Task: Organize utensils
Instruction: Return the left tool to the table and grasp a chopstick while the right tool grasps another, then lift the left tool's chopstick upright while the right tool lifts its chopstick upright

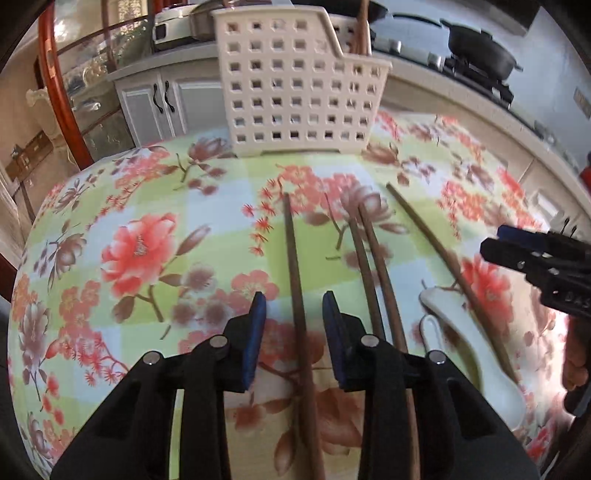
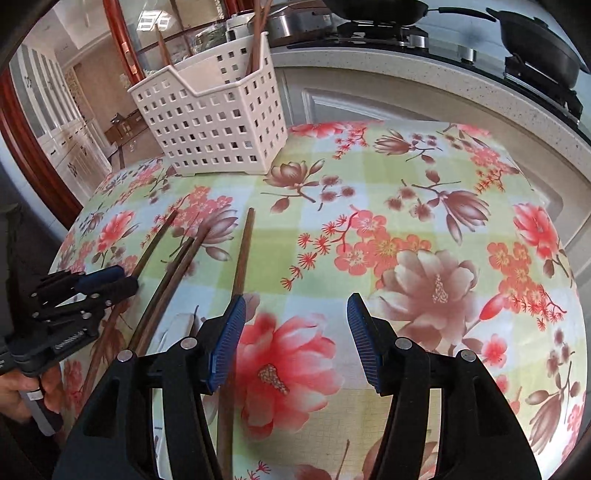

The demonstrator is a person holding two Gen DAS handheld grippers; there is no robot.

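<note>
Several brown chopsticks lie on the floral tablecloth. My left gripper is open, its jaws on either side of one chopstick without closing on it. Two chopsticks lie together to its right, and another rests across a white ceramic spoon. The white perforated utensil basket stands at the table's far edge and holds chopsticks. My right gripper is open and empty above the cloth, right of the chopstick. The left gripper also shows in the right wrist view.
The table's far edge lies just behind the basket. A kitchen counter with a stove and black pans runs behind. A glass door with a red frame is at far left. The right gripper shows at the right edge of the left wrist view.
</note>
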